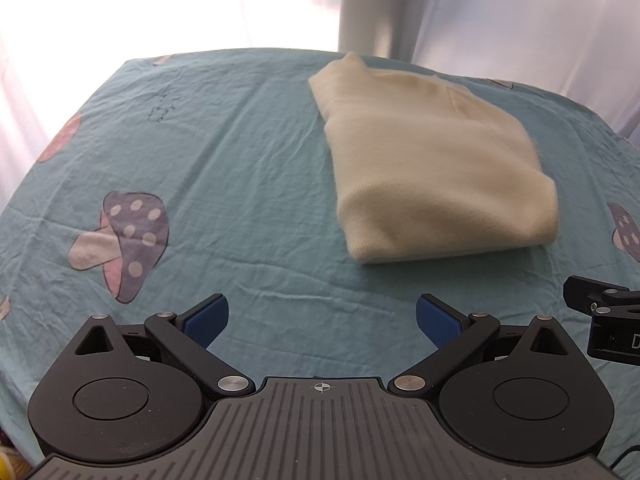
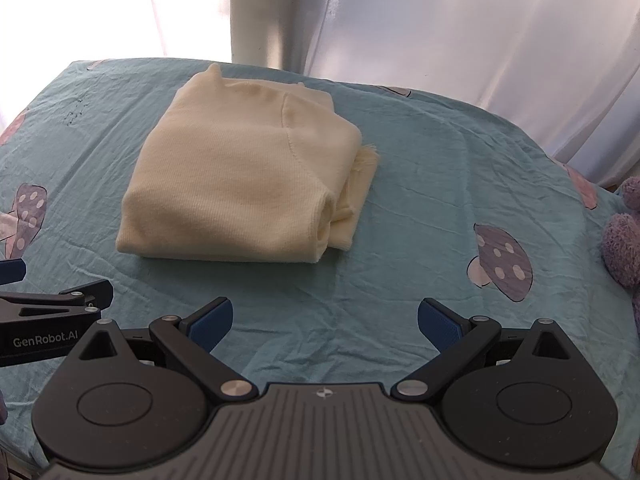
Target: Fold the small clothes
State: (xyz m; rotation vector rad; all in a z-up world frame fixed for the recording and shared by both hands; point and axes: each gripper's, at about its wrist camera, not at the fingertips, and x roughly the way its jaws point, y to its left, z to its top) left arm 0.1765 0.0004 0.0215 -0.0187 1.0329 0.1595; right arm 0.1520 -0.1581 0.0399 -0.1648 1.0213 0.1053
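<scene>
A cream knit garment point(image 1: 432, 164) lies folded into a thick rectangle on the teal mushroom-print sheet point(image 1: 224, 152). It also shows in the right wrist view point(image 2: 236, 184), with loose layers sticking out at its right edge. My left gripper point(image 1: 322, 320) is open and empty, held back from the garment, near its front left corner. My right gripper point(image 2: 325, 322) is open and empty, held back from the garment's front right. Neither touches the cloth.
White curtains point(image 2: 480, 40) hang behind the bed. A purple plush toy point(image 2: 624, 232) sits at the right edge. The right gripper's body point(image 1: 612, 328) shows at the left view's right side; the left gripper's body point(image 2: 44, 320) at the right view's left.
</scene>
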